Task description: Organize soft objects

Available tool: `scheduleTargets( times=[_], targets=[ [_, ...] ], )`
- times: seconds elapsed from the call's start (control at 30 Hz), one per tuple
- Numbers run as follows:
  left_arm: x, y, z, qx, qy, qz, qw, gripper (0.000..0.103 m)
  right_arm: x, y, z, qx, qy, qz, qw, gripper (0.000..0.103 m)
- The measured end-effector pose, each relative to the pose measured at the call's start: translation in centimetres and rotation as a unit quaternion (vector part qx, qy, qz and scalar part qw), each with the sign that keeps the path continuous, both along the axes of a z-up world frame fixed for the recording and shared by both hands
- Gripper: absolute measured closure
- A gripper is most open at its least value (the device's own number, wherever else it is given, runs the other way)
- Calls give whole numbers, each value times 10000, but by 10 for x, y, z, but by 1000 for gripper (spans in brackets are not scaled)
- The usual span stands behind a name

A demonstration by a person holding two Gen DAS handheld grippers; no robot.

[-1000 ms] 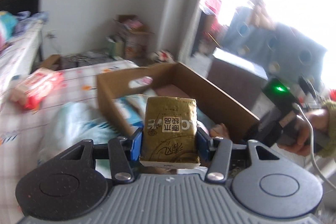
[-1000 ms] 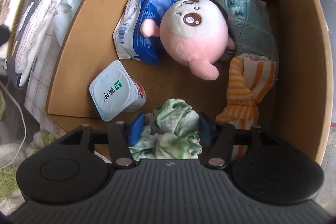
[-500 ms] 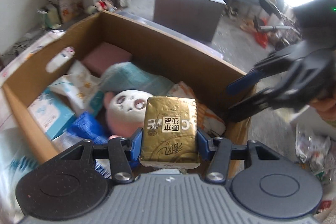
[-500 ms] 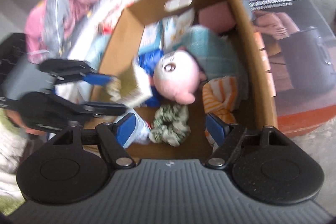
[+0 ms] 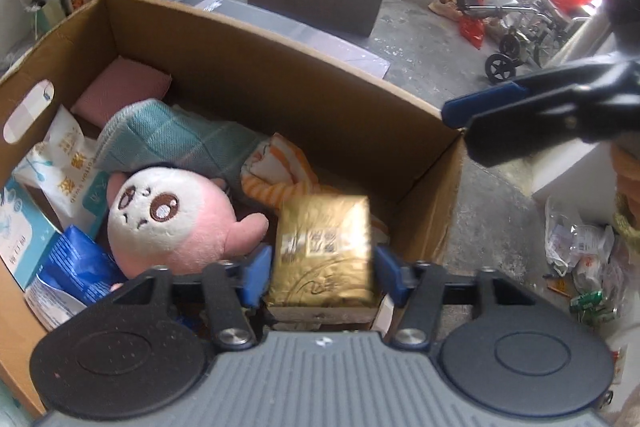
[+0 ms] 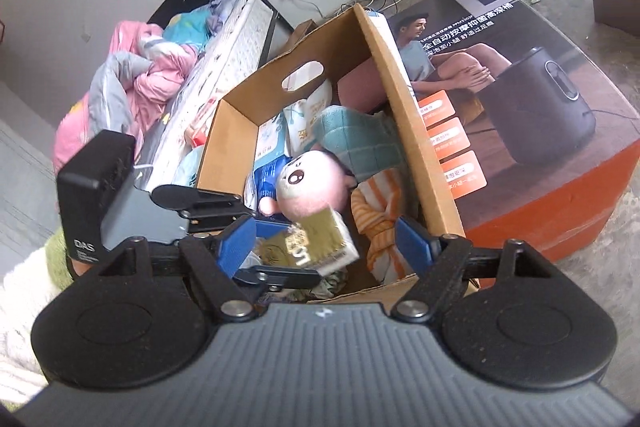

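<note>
Since half a second ago the left tool (image 5: 322, 263) has come lower into the box (image 5: 256, 39), and its jaws, then clamped on the gold pack (image 5: 324, 251), now stand slightly apart from the pack's sides; the pack is motion-blurred, apparently dropping free. The right tool (image 6: 326, 239) has drawn back above the near end of the box, jaws spread wide and holding nothing.

Step in hand: release of the gold pack into the box. In the right wrist view the pack (image 6: 320, 237) sits tilted between the left tool's fingers, above the near floor of the box, just beside the pink plush (image 5: 172, 215) and the striped cloth (image 5: 280, 179). A green scrunchie (image 6: 326, 287) lies partly hidden below it.

Next move, as a judgement: open the left jaws fully, let the pack settle in the gap beside the plush, then lift straight up clear of the box wall before reaching for another soft item.
</note>
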State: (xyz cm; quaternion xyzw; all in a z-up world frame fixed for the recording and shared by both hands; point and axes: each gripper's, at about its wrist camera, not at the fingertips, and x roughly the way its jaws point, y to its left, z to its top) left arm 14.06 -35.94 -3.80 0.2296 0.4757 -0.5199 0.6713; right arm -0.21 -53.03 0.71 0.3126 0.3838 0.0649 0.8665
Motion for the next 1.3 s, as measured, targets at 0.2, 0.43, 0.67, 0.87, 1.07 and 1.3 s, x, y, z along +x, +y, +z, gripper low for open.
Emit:
scheduleTargets(
  times=[0.2, 0.43, 0.67, 0.87, 1.07, 1.3],
  targets=[
    [18, 14, 11, -129, 476, 512, 9975, 28, -9, -3, -6, 173, -42, -160, 9997, 25],
    [15, 58, 53, -723, 241, 1120, 9908, 23, -36, 11, -2, 133, -665, -824, 9943, 21],
    [-21, 126, 95, -1347, -899, 1914, 9681, 8, -64, 57, 9, -299, -1340, -1286, 9822, 6],
    [-49, 184, 100, -1478, -1679, 2996, 9275, 0, -67, 100, 25, -731, -1524, -1417, 9754, 1],
    [-60, 235, 84, -1143, -1870, 4015, 8893, 0, -49, 165, 44, -2036, -1216, -1153, 9646, 1],
    [-86, 279, 63, -826, -2134, 4711, 8519, 0, -40, 224, 42, -3049, -869, -1109, 9419, 1]
  ],
)
